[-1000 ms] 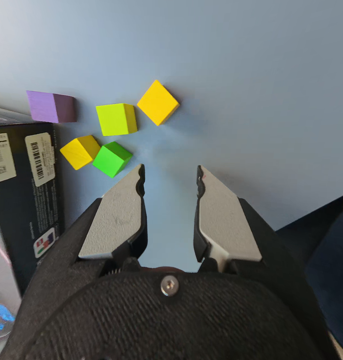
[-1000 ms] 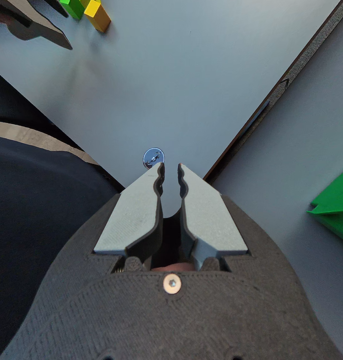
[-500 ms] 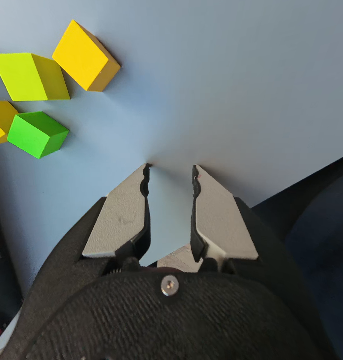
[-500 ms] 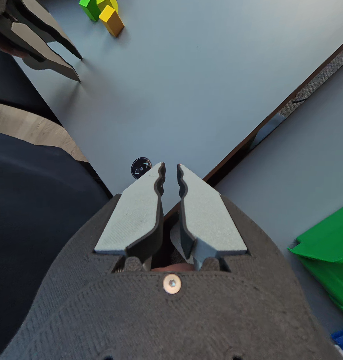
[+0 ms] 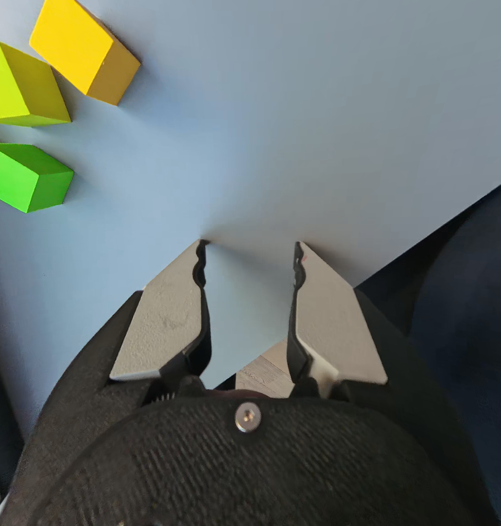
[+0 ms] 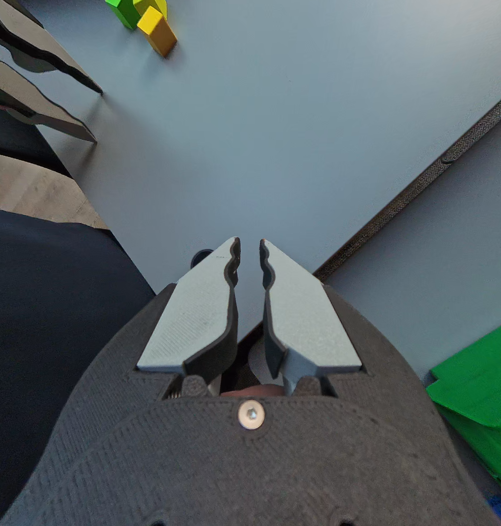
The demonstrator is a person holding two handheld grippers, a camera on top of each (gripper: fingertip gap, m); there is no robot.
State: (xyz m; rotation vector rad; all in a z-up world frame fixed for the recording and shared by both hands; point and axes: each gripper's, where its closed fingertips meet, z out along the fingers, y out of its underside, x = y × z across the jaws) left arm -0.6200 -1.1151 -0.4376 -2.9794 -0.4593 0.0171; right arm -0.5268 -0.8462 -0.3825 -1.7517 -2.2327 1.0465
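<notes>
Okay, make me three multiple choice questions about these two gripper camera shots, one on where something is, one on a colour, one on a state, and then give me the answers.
1. Where are the blocks in the left wrist view?
A. upper left
B. lower right
C. between the jaws

2. What colour is the block nearest the left gripper?
A. purple
B. green
C. red

3. How do the left gripper's jaws stand?
A. shut on a block
B. open, nothing between them
C. shut on a cloth

Answers:
1 A: the yellow block, lime block and green block all lie upper left.
2 B: the green block lies lowest, closest to the fingertips.
3 B: only bare blue table shows between them.
</notes>
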